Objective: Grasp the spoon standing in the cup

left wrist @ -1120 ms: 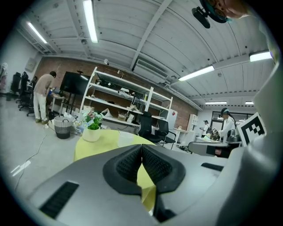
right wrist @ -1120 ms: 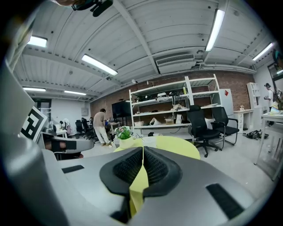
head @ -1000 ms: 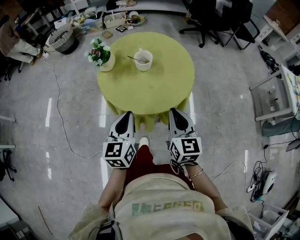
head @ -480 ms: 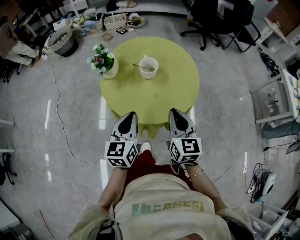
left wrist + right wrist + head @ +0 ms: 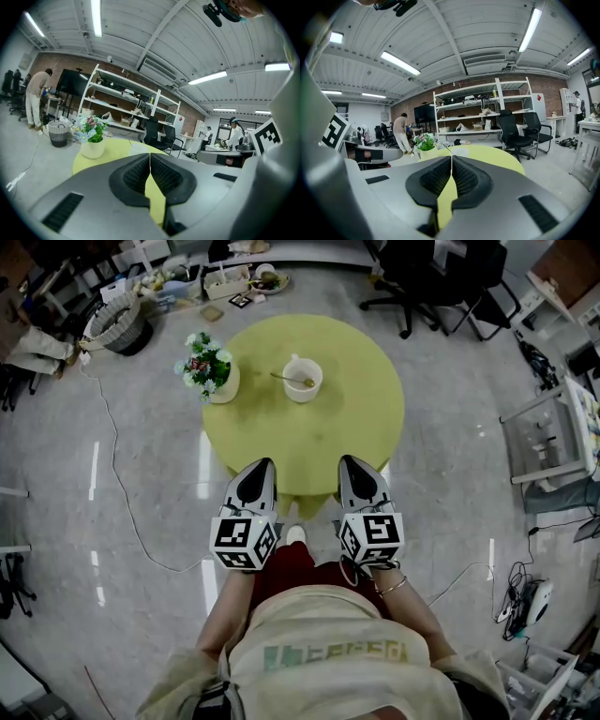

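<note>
- Head view: the spoon is seen leaning in the white cup, with its handle pointing out to the left over the rim.
- The cup is set on the far half of the round yellow counter, and a potted flower plant is placed near it at the counter's left edge.
- The left tool and the right tool are held side by side at the near edge of the counter, well apart from the cup.
- In the left gripper view, the left tool's jaws are seen pressed together at the tips, with nothing held between them.
- In the right gripper view, the right tool's jaws are likewise closed tip to tip and empty.
- A basket and a black office chair are seen on the grey floor beyond the counter.
</note>
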`<action>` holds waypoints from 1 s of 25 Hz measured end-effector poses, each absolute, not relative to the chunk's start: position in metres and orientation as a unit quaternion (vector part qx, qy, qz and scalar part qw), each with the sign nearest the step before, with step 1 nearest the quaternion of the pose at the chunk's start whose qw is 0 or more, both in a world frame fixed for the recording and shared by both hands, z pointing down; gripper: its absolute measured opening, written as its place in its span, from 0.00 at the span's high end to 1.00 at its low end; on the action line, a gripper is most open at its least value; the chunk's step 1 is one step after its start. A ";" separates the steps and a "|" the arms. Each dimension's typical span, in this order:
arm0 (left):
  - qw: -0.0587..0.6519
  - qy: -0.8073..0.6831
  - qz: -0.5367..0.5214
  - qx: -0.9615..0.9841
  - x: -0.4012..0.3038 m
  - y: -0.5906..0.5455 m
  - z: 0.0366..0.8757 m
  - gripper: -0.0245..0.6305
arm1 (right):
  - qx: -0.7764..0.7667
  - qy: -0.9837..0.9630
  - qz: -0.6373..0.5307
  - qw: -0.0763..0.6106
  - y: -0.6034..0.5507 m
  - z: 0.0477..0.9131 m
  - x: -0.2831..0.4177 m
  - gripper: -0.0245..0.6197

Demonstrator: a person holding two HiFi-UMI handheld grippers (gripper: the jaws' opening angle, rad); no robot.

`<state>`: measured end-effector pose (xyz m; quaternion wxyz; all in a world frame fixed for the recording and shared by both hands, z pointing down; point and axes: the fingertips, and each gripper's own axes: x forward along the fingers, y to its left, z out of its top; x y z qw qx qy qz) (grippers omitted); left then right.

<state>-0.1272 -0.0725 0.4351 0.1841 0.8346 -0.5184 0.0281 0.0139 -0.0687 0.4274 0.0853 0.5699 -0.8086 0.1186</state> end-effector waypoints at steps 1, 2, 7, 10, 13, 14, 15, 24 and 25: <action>0.183 -0.517 0.029 0.835 -0.127 -0.074 0.436 0.93 | 0.570 -0.808 0.119 0.085 -0.069 0.428 0.013 0.90; 0.182 -0.516 0.031 0.836 -0.127 -0.075 0.436 0.93 | 0.571 -0.808 0.119 0.084 -0.070 0.429 0.012 0.90; 0.177 -0.512 0.036 0.840 -0.128 -0.081 0.435 0.92 | 0.580 -0.803 0.118 0.070 -0.075 0.425 0.010 0.90; 0.176 -0.512 0.038 0.840 -0.128 -0.084 0.433 0.93 | 0.585 -0.799 0.121 0.065 -0.077 0.420 0.012 0.90; 0.176 -0.513 0.042 0.839 -0.127 -0.088 0.432 0.92 | 0.586 -0.798 0.122 0.066 -0.080 0.419 0.015 0.90; 0.177 -0.514 0.043 0.838 -0.126 -0.090 0.434 0.92 | 0.587 -0.798 0.123 0.066 -0.082 0.420 0.015 0.90; 0.178 -0.515 0.044 0.838 -0.126 -0.092 0.435 0.92 | 0.587 -0.798 0.124 0.066 -0.084 0.422 0.016 0.90; 0.173 -0.531 0.052 0.828 -0.122 -0.135 0.440 0.92 | 0.581 -0.800 0.131 0.069 -0.121 0.429 0.026 0.90; 0.172 -0.532 0.051 0.827 -0.121 -0.140 0.439 0.92 | 0.580 -0.801 0.131 0.070 -0.126 0.430 0.027 0.90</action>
